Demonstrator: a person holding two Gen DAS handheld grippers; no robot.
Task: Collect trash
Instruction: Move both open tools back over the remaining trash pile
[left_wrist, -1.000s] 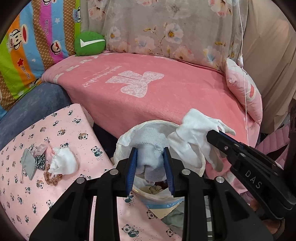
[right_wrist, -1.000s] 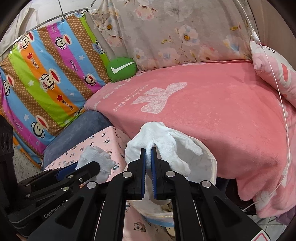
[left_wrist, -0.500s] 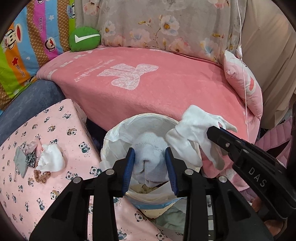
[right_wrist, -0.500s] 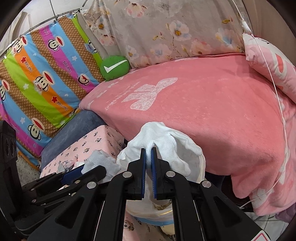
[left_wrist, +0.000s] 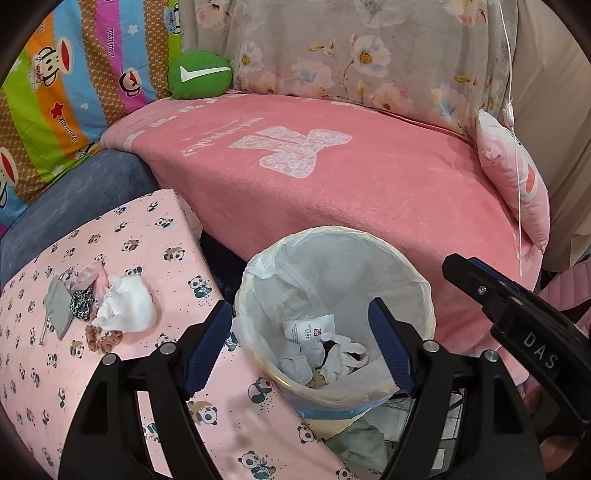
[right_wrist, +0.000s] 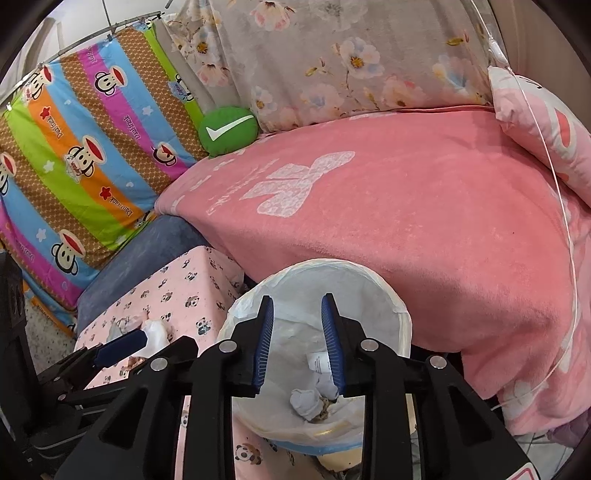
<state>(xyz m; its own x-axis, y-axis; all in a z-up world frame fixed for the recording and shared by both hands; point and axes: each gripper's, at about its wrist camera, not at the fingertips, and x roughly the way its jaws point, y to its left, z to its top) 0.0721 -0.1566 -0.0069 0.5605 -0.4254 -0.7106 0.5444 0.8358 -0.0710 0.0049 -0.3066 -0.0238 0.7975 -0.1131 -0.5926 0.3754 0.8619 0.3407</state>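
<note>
A round trash bin (left_wrist: 413, 280) with a white liner stands between the panda-print surface and the pink sofa; it also shows in the right wrist view (right_wrist: 400, 325). Inside lie a grey sock (left_wrist: 297, 363), a white glove (left_wrist: 341, 356) and a white tag (left_wrist: 308, 328). My left gripper (left_wrist: 301, 341) is open and empty above the bin. My right gripper (right_wrist: 297, 330) is open and empty above the bin too; the sock (right_wrist: 304, 402) lies below it. A crumpled white tissue (left_wrist: 127, 308) and small scraps (left_wrist: 70, 301) lie on the panda-print surface.
The panda-print pink surface (left_wrist: 122, 236) is at the left. A pink blanket (left_wrist: 332, 177) covers the sofa behind the bin. A green check-mark cushion (left_wrist: 199, 74) and a pink pillow (left_wrist: 517, 184) sit on it. A striped monkey-print cloth (right_wrist: 74, 147) hangs at left.
Both grippers have opened. The grey sock has dropped from the left gripper and the white glove from the right gripper into the bin.
</note>
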